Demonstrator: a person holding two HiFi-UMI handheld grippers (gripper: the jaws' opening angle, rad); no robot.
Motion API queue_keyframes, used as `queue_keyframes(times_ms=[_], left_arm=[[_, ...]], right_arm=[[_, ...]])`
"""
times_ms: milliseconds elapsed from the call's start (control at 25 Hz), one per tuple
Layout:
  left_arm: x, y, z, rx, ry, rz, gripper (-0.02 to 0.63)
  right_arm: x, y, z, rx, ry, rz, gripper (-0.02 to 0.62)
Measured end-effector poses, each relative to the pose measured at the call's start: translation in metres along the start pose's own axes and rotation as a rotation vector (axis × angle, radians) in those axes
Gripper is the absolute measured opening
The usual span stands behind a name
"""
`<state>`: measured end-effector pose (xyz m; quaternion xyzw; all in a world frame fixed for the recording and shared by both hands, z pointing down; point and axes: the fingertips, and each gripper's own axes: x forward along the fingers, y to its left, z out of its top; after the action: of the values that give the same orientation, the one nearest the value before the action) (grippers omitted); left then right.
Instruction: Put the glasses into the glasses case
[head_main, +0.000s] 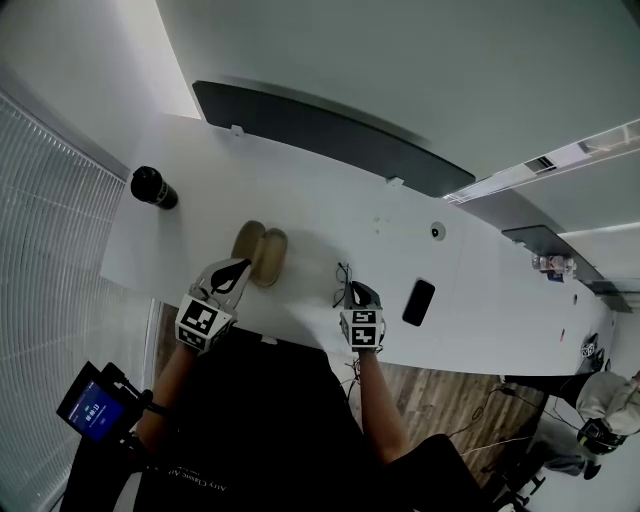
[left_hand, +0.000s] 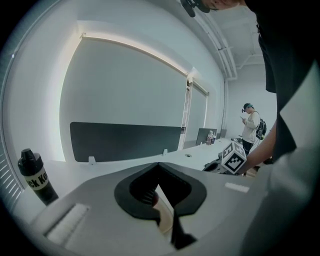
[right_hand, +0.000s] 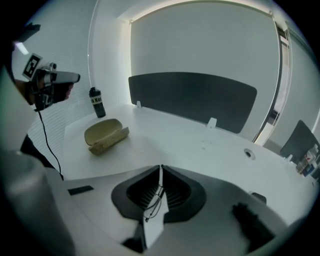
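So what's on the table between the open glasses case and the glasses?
Nothing: bare white table between the glasses case and the glasses, seen in the head view and right gripper view.

The glasses case (head_main: 262, 253) is tan — the bottle (head_main: 153, 187) and phone (head_main: 418, 302) black, the table (head_main: 330, 215) white.

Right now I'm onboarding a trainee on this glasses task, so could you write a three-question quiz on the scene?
1. True or false: the glasses case lies open on the table.
2. What is pinched between the jaws of the right gripper? A) a pen B) the glasses C) a spoon
3. In the head view, which black thing stands upright near the table's far left corner?

Key: 1 true. 2 B. 3 the bottle.
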<state>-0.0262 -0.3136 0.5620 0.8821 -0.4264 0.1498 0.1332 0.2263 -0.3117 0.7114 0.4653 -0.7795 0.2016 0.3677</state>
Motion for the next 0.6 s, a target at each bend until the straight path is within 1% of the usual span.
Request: queue_keyframes(times_ms=[40,80,120,160,240,320,360,440,520,600], left_arm=[[0.002,-0.001,0.0,0.018,0.009,0.0,0.008],[0.003,-0.002,0.002,0.037,0.016,-0.003,0.008],[0.005,-0.003,0.003,0.05,0.021,-0.006,0.008],[0.006,-0.005,0.003,0.053,0.022,-0.008,0.008],[0.007,-0.006,0.002,0.036,0.018,-0.002,0.008],[0.008,-0.007,0.002,0.017,0.016,0.008,0.008],[0.01,-0.008,0.002,0.014,0.017,0.01,0.008],[0.012,-0.01,0.002,0.018,0.023,0.008,0.008],[0.014,-0.013,0.001,0.026,0.031,0.007,0.008],[0.015,-0.015,-0.002,0.026,0.038,0.006,0.008]], right_arm=[[0.007,-0.003,-0.003,-0.002,0.019,0.007,0.007],[0.014,-0.005,-0.007,-0.005,0.044,0.017,0.033],[0.021,-0.006,-0.012,-0.011,0.073,0.027,0.076],[0.027,-0.007,-0.018,-0.022,0.104,0.036,0.104],[0.038,-0.006,-0.03,-0.058,0.158,0.056,0.142],[0.046,-0.004,-0.041,-0.074,0.205,0.076,0.166],[0.05,-0.004,-0.045,-0.066,0.224,0.084,0.178],[0.057,-0.003,-0.051,-0.009,0.246,0.104,0.187],[0.064,-0.005,-0.054,0.067,0.244,0.12,0.19],[0.066,-0.008,-0.055,0.104,0.246,0.126,0.19]])
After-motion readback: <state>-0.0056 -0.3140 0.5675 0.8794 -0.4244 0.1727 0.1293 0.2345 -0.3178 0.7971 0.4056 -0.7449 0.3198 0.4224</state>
